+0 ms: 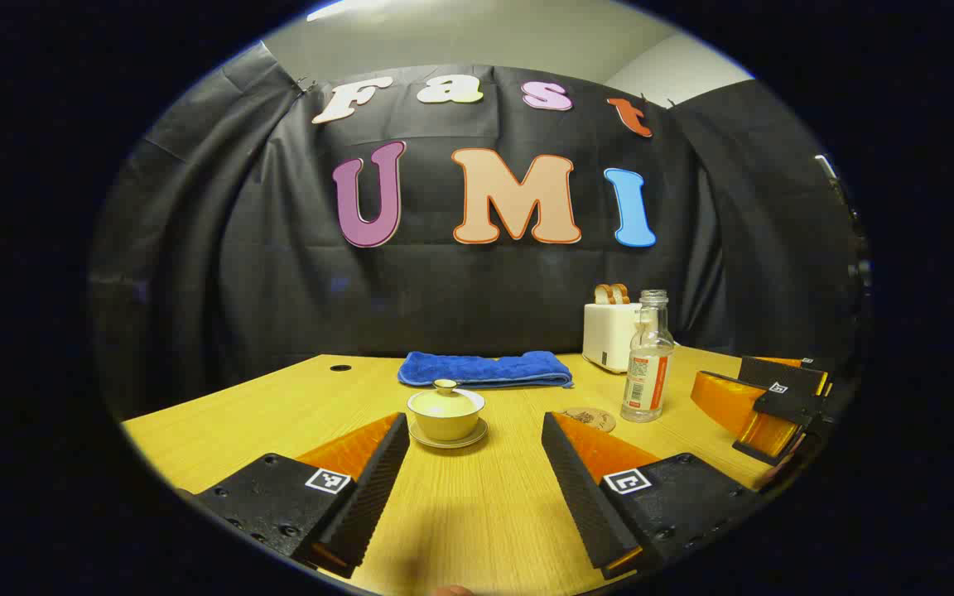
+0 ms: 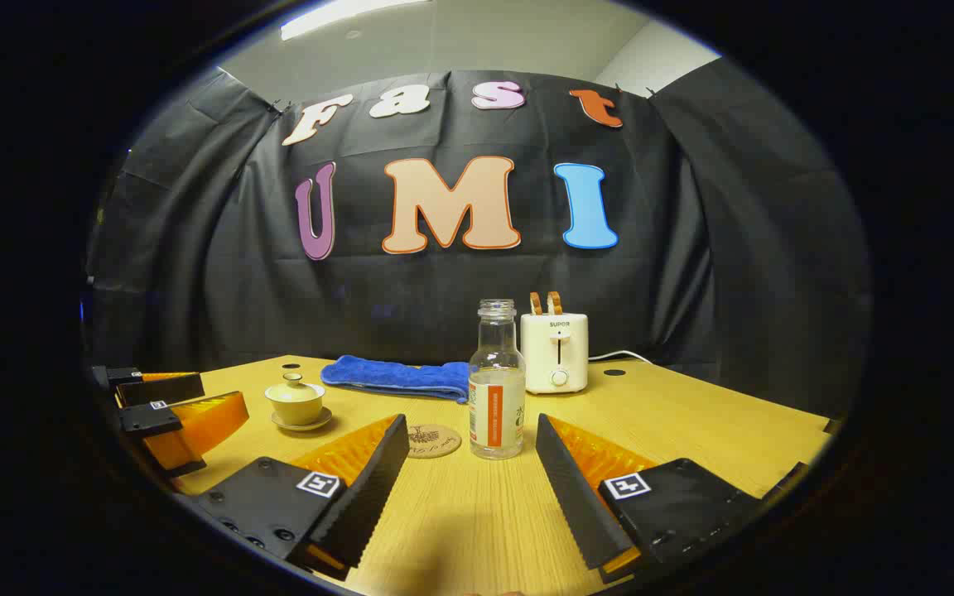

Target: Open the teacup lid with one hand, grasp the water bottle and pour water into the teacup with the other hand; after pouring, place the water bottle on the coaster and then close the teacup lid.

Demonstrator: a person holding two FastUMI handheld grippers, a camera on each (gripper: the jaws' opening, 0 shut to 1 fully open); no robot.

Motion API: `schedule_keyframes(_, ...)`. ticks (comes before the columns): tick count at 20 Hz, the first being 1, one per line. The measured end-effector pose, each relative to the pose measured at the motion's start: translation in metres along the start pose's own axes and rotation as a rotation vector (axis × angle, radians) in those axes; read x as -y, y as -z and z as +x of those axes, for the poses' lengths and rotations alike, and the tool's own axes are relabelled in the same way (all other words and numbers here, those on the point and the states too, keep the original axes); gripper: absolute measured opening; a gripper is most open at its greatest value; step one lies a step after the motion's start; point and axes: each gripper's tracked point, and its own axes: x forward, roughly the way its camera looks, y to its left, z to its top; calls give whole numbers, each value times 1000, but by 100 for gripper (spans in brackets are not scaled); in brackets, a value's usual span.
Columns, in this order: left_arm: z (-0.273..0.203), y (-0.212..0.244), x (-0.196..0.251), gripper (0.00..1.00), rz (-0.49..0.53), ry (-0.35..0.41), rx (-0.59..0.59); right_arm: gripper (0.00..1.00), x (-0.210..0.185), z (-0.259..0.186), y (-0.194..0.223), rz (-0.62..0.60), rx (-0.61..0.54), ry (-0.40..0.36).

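Right gripper view: water bottle [image 2: 496, 385] ahead of open tool [image 2: 472, 454].

Left gripper [image 1: 474, 426] and right gripper [image 2: 471, 430] both gape wide, holding nothing.

This is a staged recording booth dressed as a small kitchen corner, not a real home; black cloth [image 2: 692, 273] hangs as the back and side walls, with a plain white ceiling [image 2: 460, 37] and a strip light above it. A light wooden desk [image 2: 692, 430] with round cable holes carries household props: a white toaster [image 2: 556, 352] with bread slices in it at the far edge, a folded blue towel [image 2: 398, 377] beside it; a lidded teacup [image 2: 296, 403] on a saucer, a cork coaster [image 2: 431, 440] and a clear water bottle [image 2: 496, 385] stand nearer the middle.
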Motion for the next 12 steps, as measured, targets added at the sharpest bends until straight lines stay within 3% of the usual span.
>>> schedule_keyframes(12,0,0,0,94,0,-1,1,98,0,-1,0,0,-2,-6)
